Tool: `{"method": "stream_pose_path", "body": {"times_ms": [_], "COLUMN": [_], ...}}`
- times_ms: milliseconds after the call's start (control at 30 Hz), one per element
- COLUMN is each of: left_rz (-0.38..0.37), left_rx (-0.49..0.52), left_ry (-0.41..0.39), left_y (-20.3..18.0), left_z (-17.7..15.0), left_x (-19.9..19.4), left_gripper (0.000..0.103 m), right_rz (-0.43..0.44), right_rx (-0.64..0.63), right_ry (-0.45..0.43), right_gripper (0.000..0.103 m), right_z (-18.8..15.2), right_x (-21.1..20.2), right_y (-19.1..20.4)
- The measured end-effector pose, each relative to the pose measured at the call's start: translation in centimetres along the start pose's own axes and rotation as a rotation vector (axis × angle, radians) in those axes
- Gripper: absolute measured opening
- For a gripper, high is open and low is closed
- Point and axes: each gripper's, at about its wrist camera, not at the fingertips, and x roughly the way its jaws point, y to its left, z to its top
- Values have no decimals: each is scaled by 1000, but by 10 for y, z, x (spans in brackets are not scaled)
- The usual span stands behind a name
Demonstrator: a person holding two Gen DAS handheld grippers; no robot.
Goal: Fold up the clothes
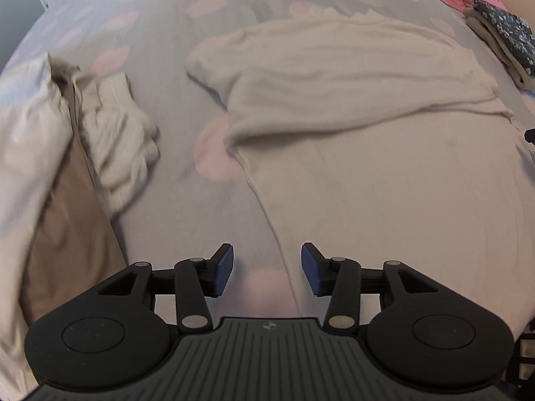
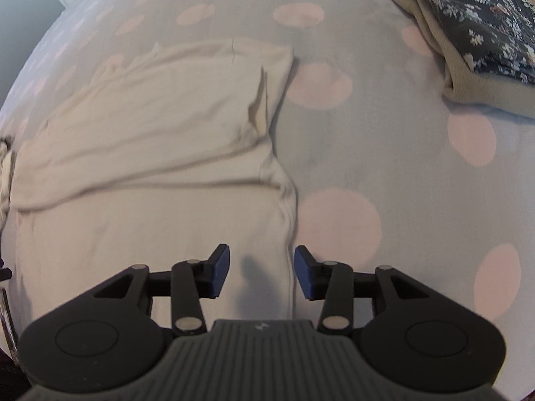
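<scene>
A cream long-sleeved top (image 1: 367,140) lies spread flat on the bed, a sleeve folded across its chest. It also shows in the right wrist view (image 2: 150,167). My left gripper (image 1: 266,269) is open and empty, hovering over the top's left side seam near the hem. My right gripper (image 2: 262,272) is open and empty, hovering over the top's right side edge near the hem. Both sets of jaws stand wide apart, nothing between them.
The bed has a grey sheet with pink dots (image 2: 367,167). A heap of unfolded cream and tan clothes (image 1: 83,140) lies at the left. A folded stack with a dark floral garment (image 2: 474,33) on a beige one sits at the far right, and also shows in the left wrist view (image 1: 508,33).
</scene>
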Motion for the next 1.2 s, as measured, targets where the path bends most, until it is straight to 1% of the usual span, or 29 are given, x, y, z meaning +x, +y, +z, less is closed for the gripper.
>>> {"method": "stream_pose_path", "body": {"times_ms": [167, 367, 533, 600, 633, 667, 700, 733, 800, 867, 900, 1000, 1067, 1200], "left_rz": [-25, -76, -35, -26, -14, -5, 0, 13, 41, 56, 58, 34, 19, 24], "left_rx": [-15, -50, -13, -4, 2, 10, 26, 41, 65, 63, 40, -45, -81, -129], "left_ry": [44, 89, 91, 105, 107, 107, 103, 99, 90, 72, 56, 6, -23, -115], "left_y": [-4, -13, -30, -36, -39, -43, -48, -52, -58, -57, -52, -33, -26, -14], "left_z": [-28, -52, -61, -64, -65, -67, -69, -70, -72, -72, -71, -66, -59, -41], "left_x": [4, 10, 9, 8, 7, 6, 5, 3, 0, -7, -12, -31, -40, -58], "left_gripper": [43, 43, 42, 41, 35, 31, 20, 13, 5, 4, 3, 3, 3, 3], "right_rz": [-10, 10, 38, 45, 40, 34, 30, 34, 28, 33, 40, 82, 108, 113], "right_rx": [8, 85, 104, 75, 54, 32, 10, -12, -32, -22, -9, 54, 88, 113], "right_ry": [38, 107, 117, 126, 133, 140, 145, 145, 128, 105, 93, 38, 3, -63], "right_gripper": [46, 46, 46, 41, 31, 19, 14, 7, 7, 6, 6, 6, 6, 6], "right_z": [-24, -58, -89, -101, -105, -110, -114, -117, -118, -116, -114, -104, -96, -78], "right_x": [-2, 0, -8, -12, -13, -13, -14, -16, -23, -33, -39, -58, -69, -82], "right_y": [-8, -32, -42, -38, -35, -31, -28, -24, -21, -23, -25, -35, -40, -43]}}
